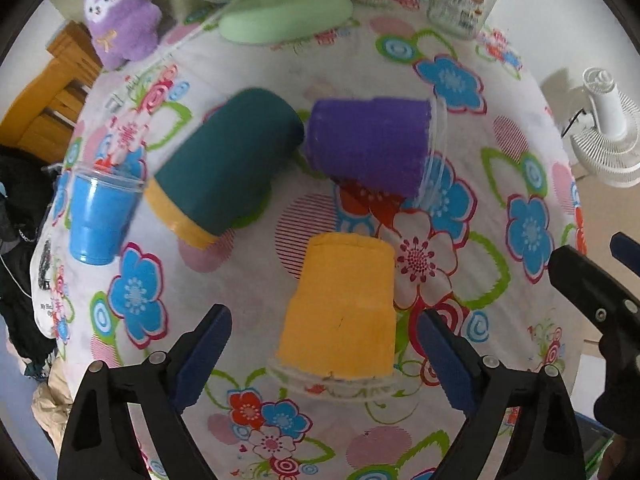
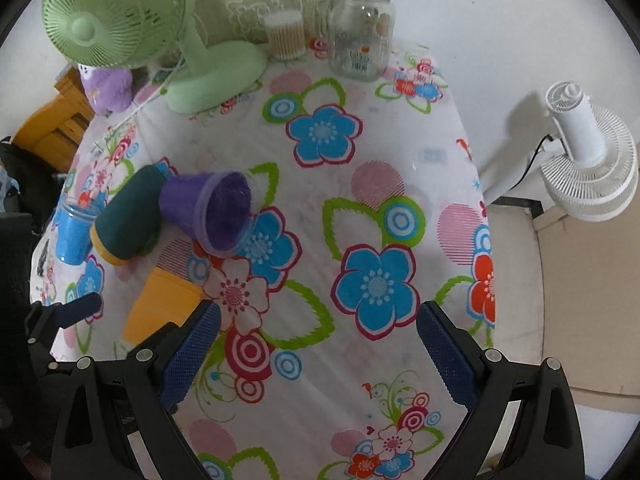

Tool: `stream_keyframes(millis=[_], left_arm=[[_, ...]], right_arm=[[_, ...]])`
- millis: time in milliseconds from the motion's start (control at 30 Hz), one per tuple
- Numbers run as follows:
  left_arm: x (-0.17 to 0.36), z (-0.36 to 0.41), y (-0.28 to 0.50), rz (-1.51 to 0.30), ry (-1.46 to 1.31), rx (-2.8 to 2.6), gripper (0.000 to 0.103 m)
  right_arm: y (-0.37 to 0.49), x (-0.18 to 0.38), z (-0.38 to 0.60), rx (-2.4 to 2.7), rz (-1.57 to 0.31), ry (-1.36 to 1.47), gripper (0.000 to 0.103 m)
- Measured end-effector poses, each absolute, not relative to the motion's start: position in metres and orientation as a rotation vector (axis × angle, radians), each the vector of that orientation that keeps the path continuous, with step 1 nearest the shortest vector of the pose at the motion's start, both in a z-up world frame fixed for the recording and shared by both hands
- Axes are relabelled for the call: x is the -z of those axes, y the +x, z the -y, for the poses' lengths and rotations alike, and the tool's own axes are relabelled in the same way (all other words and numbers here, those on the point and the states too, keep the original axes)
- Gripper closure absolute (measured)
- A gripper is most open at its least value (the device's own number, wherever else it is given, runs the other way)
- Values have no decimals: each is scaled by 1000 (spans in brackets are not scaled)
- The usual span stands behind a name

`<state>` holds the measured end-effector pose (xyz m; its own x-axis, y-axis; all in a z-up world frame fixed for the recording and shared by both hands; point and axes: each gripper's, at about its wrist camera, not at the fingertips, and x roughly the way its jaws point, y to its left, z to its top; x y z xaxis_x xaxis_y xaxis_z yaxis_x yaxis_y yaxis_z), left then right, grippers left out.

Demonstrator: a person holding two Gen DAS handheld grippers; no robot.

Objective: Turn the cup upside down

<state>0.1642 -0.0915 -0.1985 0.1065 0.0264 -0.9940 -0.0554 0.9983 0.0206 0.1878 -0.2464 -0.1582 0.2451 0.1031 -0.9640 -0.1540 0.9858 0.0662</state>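
Several cups are on the flowered tablecloth. A yellow cup (image 1: pixel 340 312) stands upside down, rim on the cloth, between the fingers of my open left gripper (image 1: pixel 324 320), not touched. A purple cup (image 1: pixel 368 144) lies on its side, mouth to the right. A dark green cup with a yellow band (image 1: pixel 224 164) lies tilted beside it. A blue cup (image 1: pixel 100 220) stands upright at the left. In the right wrist view the yellow cup (image 2: pixel 160 304), purple cup (image 2: pixel 212 212), green cup (image 2: pixel 128 216) and blue cup (image 2: pixel 72 236) sit left of my open, empty right gripper (image 2: pixel 320 324).
A green desk fan (image 2: pixel 120 32), a glass jar (image 2: pixel 360 36), a swab container (image 2: pixel 286 34) and a purple plush toy (image 1: pixel 116 16) stand along the table's far edge. A white fan (image 2: pixel 588 152) stands off the right edge. The right gripper shows at the left wrist view's right side (image 1: pixel 588 284).
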Motion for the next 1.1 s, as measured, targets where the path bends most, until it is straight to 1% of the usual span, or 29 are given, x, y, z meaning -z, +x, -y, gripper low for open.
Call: stream_keyframes(millis=[267,367,500,600,733,1100], left_arm=[[224,97,170,-1510,-2,-63,16],[232,96,170,-1530,-16,-67,24],[239,101,169,-1537,-11,-51,38],[239,103,166,-1521,-2,-59,38],[238,101,159,-1539,-79,-57,39],[223,92,104,-1521,-142,-119,39]], right_arm=[[193,181,247,-175,-1364,-32,3],[192,189,247,-181,-1384,-26,3],[190,195,248,-186,-1400,-18,3],[189,196,249,-192,-1404,-15,3],[186,195,249,-203,-1406,-11,3],[159,183,232,-277,-1405,-45,3]])
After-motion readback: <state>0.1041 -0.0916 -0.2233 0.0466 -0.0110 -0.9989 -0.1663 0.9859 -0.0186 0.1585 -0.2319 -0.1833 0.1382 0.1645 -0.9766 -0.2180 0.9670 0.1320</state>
